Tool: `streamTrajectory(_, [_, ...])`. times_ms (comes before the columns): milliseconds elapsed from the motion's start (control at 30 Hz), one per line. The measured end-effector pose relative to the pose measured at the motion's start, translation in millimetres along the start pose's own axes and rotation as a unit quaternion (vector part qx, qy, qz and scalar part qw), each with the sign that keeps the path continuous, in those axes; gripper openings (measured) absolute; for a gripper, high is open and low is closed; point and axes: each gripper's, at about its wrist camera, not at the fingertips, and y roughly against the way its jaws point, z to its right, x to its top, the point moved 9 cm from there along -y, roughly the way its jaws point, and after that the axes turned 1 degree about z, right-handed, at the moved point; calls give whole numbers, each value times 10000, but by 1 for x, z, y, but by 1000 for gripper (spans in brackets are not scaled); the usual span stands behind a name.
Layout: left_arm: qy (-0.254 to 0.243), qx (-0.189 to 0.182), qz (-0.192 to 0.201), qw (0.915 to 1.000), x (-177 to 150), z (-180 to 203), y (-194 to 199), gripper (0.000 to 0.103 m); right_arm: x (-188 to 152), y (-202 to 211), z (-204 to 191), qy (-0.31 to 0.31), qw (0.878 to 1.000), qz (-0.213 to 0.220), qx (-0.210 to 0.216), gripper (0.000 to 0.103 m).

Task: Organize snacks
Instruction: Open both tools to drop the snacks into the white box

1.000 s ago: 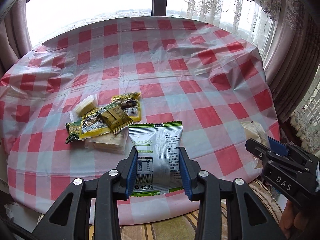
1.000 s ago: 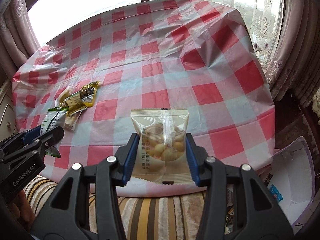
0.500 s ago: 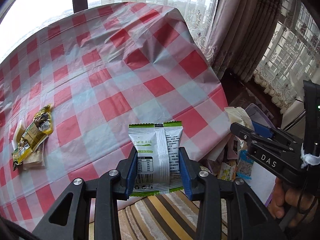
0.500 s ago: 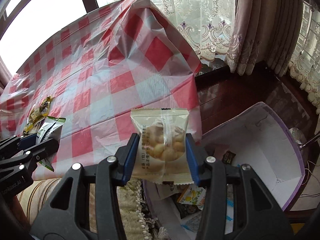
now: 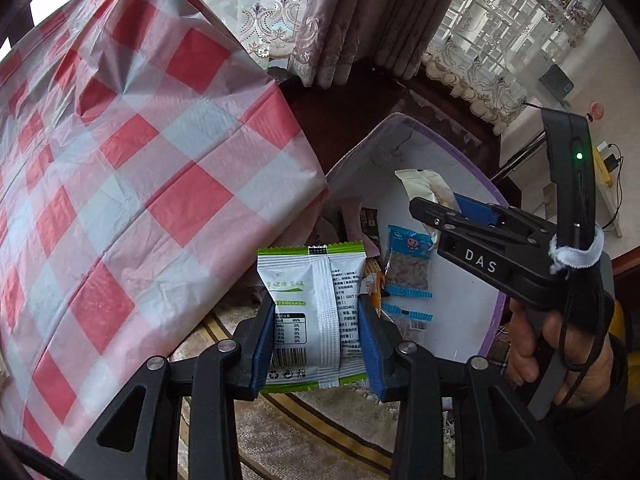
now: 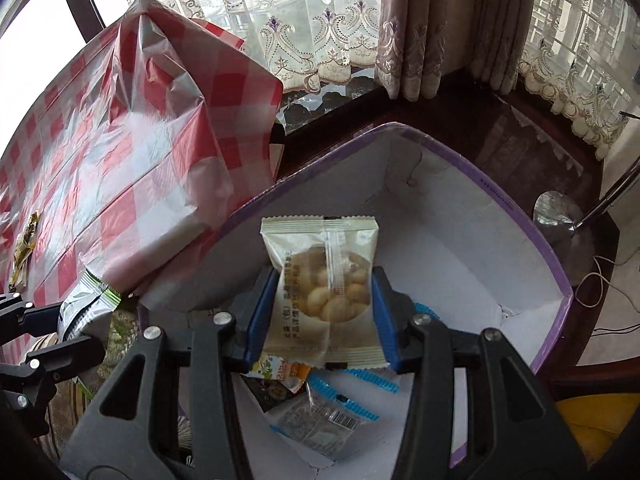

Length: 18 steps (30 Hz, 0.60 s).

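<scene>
My left gripper (image 5: 316,312) is shut on a green-and-white snack packet (image 5: 312,312), held just off the table's edge beside a purple-rimmed white box (image 5: 472,164). My right gripper (image 6: 324,292) is shut on a cream packet of round nuts (image 6: 324,276) and hangs over the inside of that box (image 6: 548,256). In the left wrist view the right gripper (image 5: 436,208) shows at the right with its cream packet (image 5: 424,184) over the box. In the right wrist view the left gripper (image 6: 52,328) shows at the lower left with its packet (image 6: 86,308).
Several packets lie in the box, among them a blue-edged clear one (image 6: 320,420) and an orange one (image 6: 280,368). The table with its red-checked cloth (image 5: 120,168) stands at the left, with yellow packets (image 6: 24,248) on it. Curtains (image 6: 416,20) hang behind. A person's hand (image 5: 560,344) grips the right tool.
Both grippers have swung right, off the table, and tipped downward with their packets still held. The right one has come over the box. The snack pile has slid out of the left view.
</scene>
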Motion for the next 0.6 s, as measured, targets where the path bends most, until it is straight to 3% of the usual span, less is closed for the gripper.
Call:
streamTrajectory(167, [-179, -319, -277, 9989, -8, 20, -9, 47, -5, -4, 10, -216, 9997, -147, 34, 52])
streamTrajectory(300, [-112, -241, -238, 9994, -7, 14, -6, 54, -3, -1, 7, -205, 9997, -136, 38, 60])
streamTrajectory(600, [286, 58, 122, 9995, -2, -27, 14, 54, 5, 8, -24, -14, 9997, -54, 249, 60])
